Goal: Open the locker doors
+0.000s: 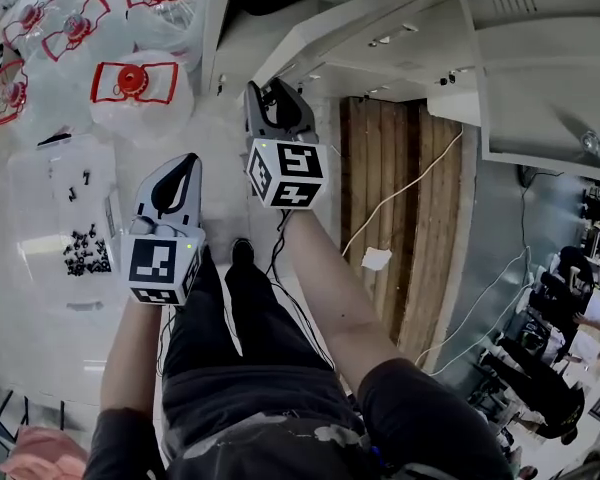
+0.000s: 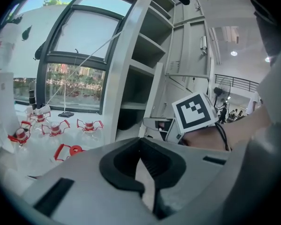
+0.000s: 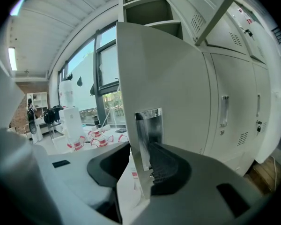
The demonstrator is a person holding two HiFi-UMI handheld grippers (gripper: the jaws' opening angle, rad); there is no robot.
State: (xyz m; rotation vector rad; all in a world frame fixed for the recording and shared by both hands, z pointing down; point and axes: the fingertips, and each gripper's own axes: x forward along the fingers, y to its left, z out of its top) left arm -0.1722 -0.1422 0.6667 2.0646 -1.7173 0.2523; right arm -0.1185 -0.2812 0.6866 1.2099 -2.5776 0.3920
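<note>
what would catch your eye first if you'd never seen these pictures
The pale grey locker door, swung partway open, fills the right gripper view, with the right tool shut on its edge at the shiny metal handle plate. In the head view, clear water jugs with red caps sit on the floor at upper left, beyond the empty left tool.
</note>
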